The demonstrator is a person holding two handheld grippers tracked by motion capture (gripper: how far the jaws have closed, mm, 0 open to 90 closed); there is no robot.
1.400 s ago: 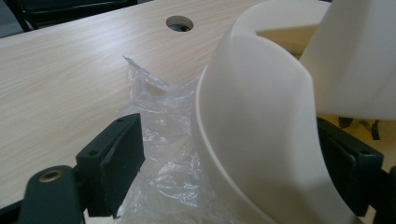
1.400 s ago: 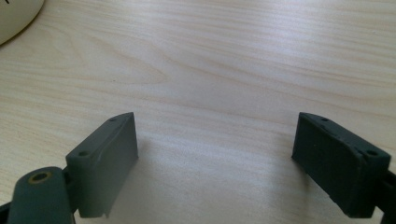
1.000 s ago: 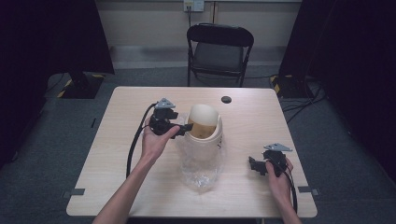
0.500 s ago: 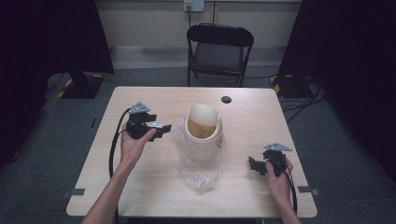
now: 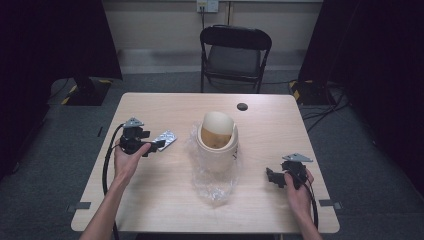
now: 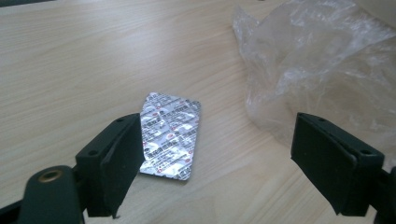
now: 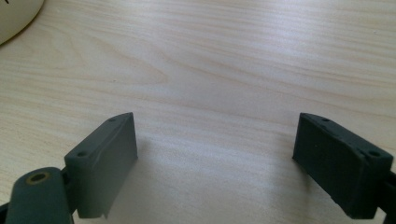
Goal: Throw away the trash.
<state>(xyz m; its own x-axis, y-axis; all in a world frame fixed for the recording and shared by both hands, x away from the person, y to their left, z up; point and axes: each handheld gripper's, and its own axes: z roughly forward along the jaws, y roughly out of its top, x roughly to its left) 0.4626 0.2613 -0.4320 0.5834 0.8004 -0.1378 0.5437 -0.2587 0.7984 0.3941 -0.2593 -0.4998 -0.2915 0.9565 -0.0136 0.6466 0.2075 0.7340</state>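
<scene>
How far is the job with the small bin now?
Done: the bin stands upright, with a clear bag around its base. In hand: nothing; the left gripper is open near a foil blister pack lying on the table. Left, probably: grasping the pack and dropping it in the bin. The right gripper rests open.

High view: set above the near edge, faced forward and down; the whole tabletop and a chair beyond are taken in. Left gripper view: held low and close, aimed at a foil pill sheet and clear plastic bag, both shared with the high view. Right gripper view: close over bare wood.
</scene>
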